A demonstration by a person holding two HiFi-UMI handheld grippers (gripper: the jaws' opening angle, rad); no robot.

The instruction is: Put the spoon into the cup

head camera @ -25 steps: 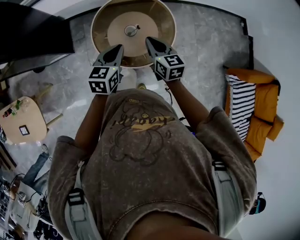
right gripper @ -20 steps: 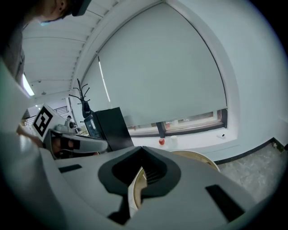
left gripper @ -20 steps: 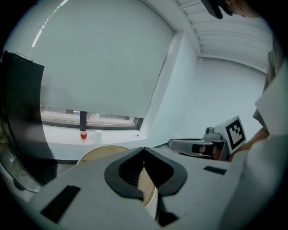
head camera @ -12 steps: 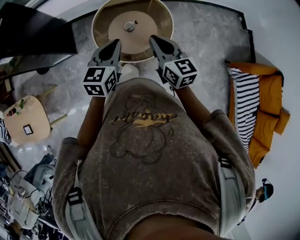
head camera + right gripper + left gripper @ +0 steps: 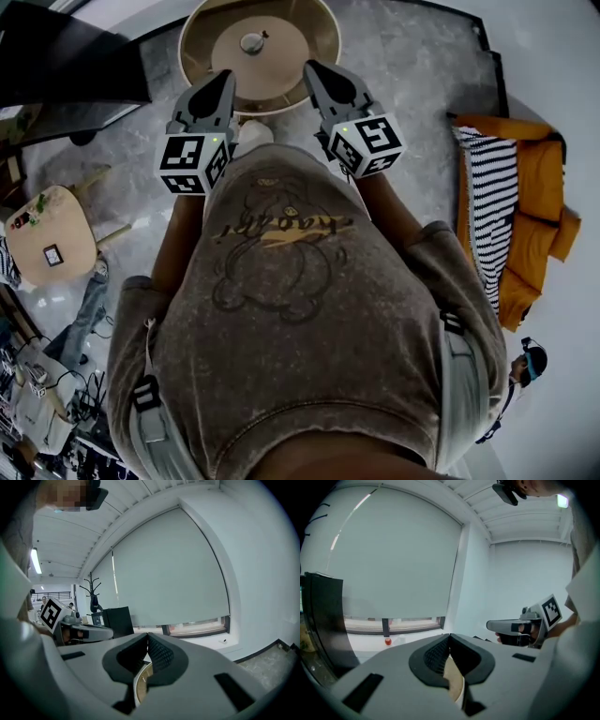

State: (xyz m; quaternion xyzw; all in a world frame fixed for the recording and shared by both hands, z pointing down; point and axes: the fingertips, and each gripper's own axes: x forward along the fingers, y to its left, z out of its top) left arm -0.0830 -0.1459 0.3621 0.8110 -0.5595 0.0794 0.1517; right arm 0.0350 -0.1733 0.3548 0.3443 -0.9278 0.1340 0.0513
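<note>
Your grey left gripper (image 5: 225, 77) and grey right gripper (image 5: 313, 67) each wear a black-and-white square-patterned cube. The round wooden table (image 5: 286, 47) shows pale tan inside darker tan. Your faded brown T-shirt (image 5: 309, 319) bears a dark cartoon outline and yellow lettering. Black-and-white stripes cover a cushion (image 5: 483, 216) on the orange sofa (image 5: 539, 206); the stone floor (image 5: 412, 84) is mottled grey.

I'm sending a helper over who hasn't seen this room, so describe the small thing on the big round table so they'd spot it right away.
Look to the top of the head view, where a big round tan table stands. Dead centre on it sits a small pale round vessel, likely the cup. Nothing else shows on that tabletop.
</note>
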